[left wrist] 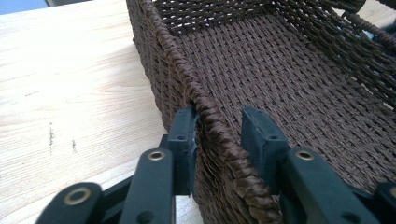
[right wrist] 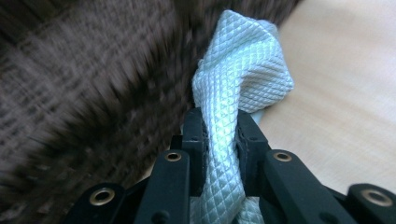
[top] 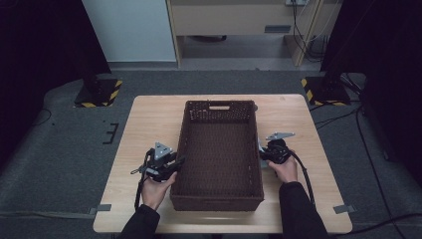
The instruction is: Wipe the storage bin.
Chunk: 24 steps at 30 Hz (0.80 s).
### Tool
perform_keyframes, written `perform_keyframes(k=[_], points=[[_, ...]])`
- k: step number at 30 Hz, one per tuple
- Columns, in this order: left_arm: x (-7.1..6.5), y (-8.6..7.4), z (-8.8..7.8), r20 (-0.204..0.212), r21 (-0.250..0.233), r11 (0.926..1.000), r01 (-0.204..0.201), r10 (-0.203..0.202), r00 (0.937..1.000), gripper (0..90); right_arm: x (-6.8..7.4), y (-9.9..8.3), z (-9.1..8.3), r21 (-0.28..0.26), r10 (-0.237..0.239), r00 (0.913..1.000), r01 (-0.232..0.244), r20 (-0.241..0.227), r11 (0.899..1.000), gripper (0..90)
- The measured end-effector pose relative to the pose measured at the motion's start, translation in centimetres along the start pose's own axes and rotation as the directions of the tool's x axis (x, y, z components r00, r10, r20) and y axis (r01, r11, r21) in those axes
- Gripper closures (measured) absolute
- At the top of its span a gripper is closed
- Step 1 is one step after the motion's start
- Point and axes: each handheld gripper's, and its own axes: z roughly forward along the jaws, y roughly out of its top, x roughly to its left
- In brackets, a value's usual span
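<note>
On the table (top: pixel 149 119), left tool (left wrist: pixel 217 135) apart astride basket (left wrist: pixel 280 79) rim, right tool (right wrist: pixel 222 135) clamped on white cloth (right wrist: pixel 240 70).

The high view looks forward and down over the whole tabletop (top: pixel 149 119) from its near edge, while each gripper view peers close along its own jaws at opposite side walls of the shared brown basket (top: pixel 219 149).
</note>
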Motion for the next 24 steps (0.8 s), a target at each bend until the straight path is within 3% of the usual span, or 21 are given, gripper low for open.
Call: perform_keyframes(k=[4,6,8,10,12,15,20,24], points=[[0.1,-0.1,-0.7,0.005,-0.009,0.9999,-0.007,0.007,1.0,55.6,0.1,0.3,-0.8,-0.021,0.006,1.0,-0.005,0.005,1.0,77.6],[0.0,-0.2,-1.1,0.012,-0.009,0.9999,-0.014,0.014,0.9998,54.2,0.0,0.9,-2.0,-0.091,0.006,1.0,-0.006,0.005,0.996,77.6],[-0.2,-0.4,-1.4,0.015,-0.011,0.9998,-0.018,0.019,0.9997,54.0,0.0,1.6,-3.7,-0.189,0.015,0.9998,-0.017,-0.008,0.982,77.7],[-0.4,-0.5,-1.6,0.019,-0.003,0.9998,-0.022,0.022,0.9996,55.1,0.1,2.1,-5.1,-0.275,0.021,0.9993,-0.028,-0.03,0.961,77.7],[-0.6,-0.7,-1.6,0.025,0.006,0.9996,-0.028,0.027,0.9993,56.8,0.3,2.3,-5.8,-0.299,-0.002,0.9997,-0.006,-0.026,0.954,77.7],[-0.6,-0.9,-1.4,0.031,0.021,0.9995,-0.024,0.023,0.9992,60.2,0.4,1.9,-5.4,-0.257,-0.014,0.9997,0.009,-0.019,0.966,77.7],[-0.7,-0.8,-1.2,0.023,0.023,0.9997,-0.004,0.003,0.9997,64.4,0.5,0.7,-3.1,-0.122,-0.023,0.9997,0.022,-0.007,0.992,77.7],[-0.8,-0.8,-1.2,0.009,0.024,0.9997,-0.004,0.003,1.0,66.2,0.7,-0.3,-1.2,-0.011,-0.027,0.9996,0.027,0.003,1.0,77.7]])
